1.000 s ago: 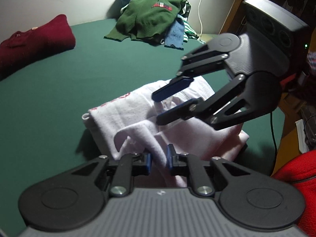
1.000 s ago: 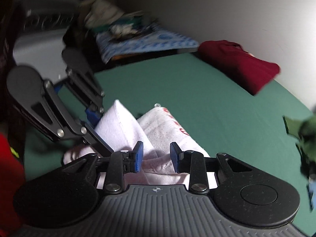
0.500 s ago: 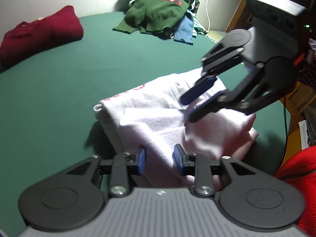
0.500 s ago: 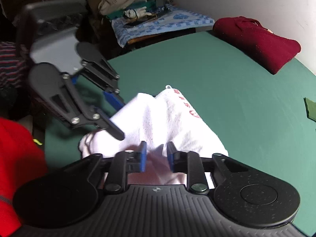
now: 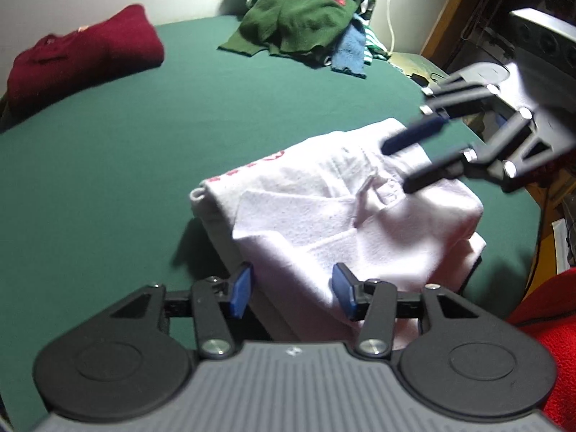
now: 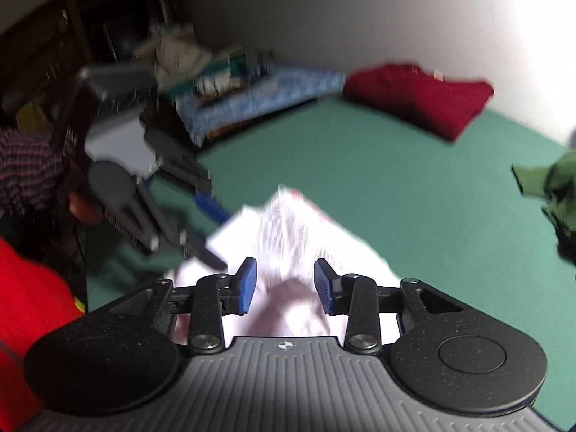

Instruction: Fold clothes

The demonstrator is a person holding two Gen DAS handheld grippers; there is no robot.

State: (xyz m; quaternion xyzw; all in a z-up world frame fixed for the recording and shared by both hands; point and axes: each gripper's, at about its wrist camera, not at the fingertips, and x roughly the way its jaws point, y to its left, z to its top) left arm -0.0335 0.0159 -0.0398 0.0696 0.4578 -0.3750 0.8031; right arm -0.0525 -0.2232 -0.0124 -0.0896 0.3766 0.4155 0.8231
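Observation:
A white garment with red print (image 5: 342,216) lies folded in a loose bundle on the green table (image 5: 108,187). My left gripper (image 5: 292,293) stands open at its near edge, the cloth lying slack between the blue pads. My right gripper (image 5: 399,167) reaches in from the right, open, fingertips just over the garment's far right part. In the right wrist view, which is blurred, the white garment (image 6: 288,230) peaks up ahead of my open right gripper (image 6: 284,288). The left gripper (image 6: 217,237) sits at the garment's left edge.
A folded dark red sweater (image 5: 82,61) lies far left by the wall. A heap of green and blue clothes (image 5: 306,18) sits at the back. The table edge runs close on the right, beside a red sleeve (image 5: 547,324) and dark furniture.
Both grippers, shut on the white garment earlier, have opened and drawn back. The garment has dropped from a raised fold into a bundle on the table.

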